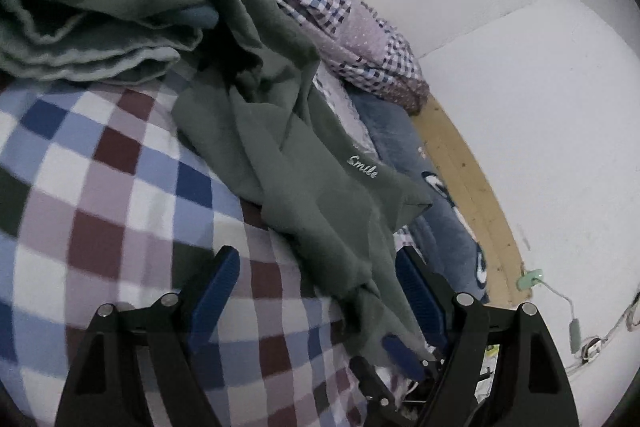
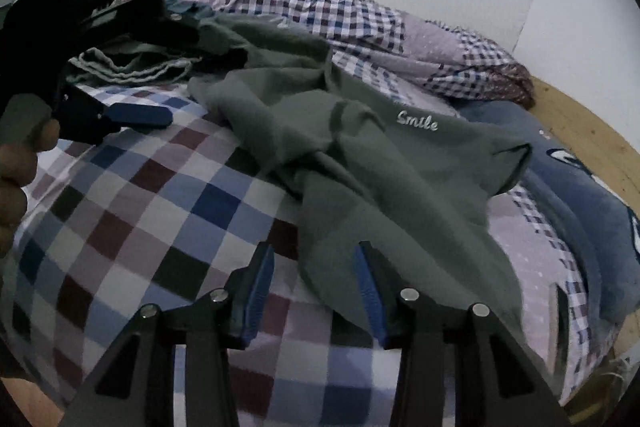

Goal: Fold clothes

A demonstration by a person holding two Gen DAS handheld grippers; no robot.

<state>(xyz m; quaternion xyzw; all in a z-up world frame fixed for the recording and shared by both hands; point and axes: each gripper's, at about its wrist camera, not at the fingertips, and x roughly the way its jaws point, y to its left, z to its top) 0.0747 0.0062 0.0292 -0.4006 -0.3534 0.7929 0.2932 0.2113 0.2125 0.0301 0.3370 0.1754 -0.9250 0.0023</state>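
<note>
While the green garment [image 2: 360,163], lettered "Smile", lies crumpled across the checked bedcover [image 2: 152,227] on the bed, both grippers hover over it with fingers spread and nothing gripped. Right gripper [image 2: 316,283] straddles the garment's near edge. Left gripper [image 1: 316,287] stands over its trailing end. Folded green fabric [image 1: 92,39] sits behind.
</note>
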